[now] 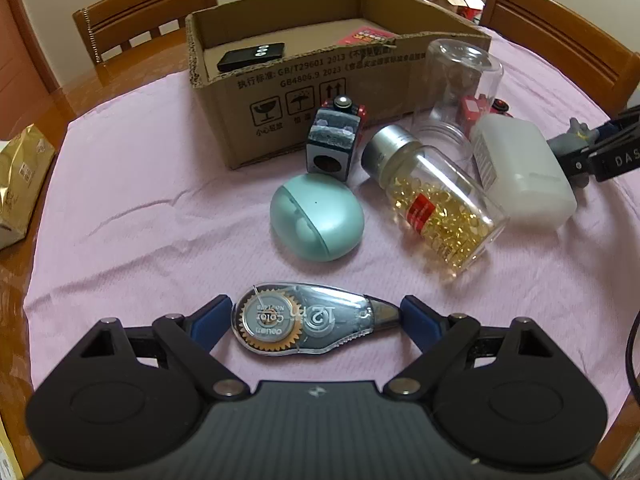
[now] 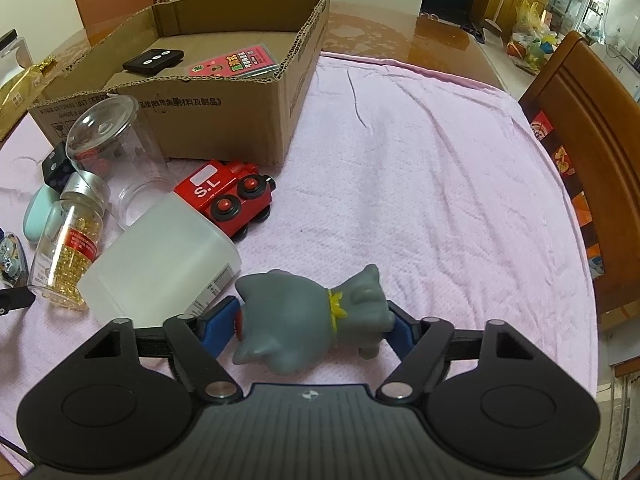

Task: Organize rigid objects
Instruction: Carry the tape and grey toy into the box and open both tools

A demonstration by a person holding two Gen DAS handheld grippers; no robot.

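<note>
My left gripper (image 1: pixel 316 314) has its blue pads at both ends of a clear correction tape dispenser (image 1: pixel 308 318) lying on the pink cloth (image 1: pixel 140 208). My right gripper (image 2: pixel 314 320) is closed on a grey toy figure (image 2: pixel 308 316) with a yellow collar, lying sideways between the pads. The open cardboard box (image 1: pixel 304 76) stands behind, also in the right wrist view (image 2: pixel 224 92). It holds a black remote (image 2: pixel 153 59) and a pink card pack (image 2: pixel 232 65).
On the cloth lie a mint earbud case (image 1: pixel 316 216), a black cube (image 1: pixel 330 140), a capsule bottle (image 1: pixel 432 204), a clear jar (image 1: pixel 456 92), a white container (image 2: pixel 160 256) and a red toy train (image 2: pixel 228 194). Wooden chairs (image 2: pixel 580 168) surround the table. A gold packet (image 1: pixel 20 184) lies left.
</note>
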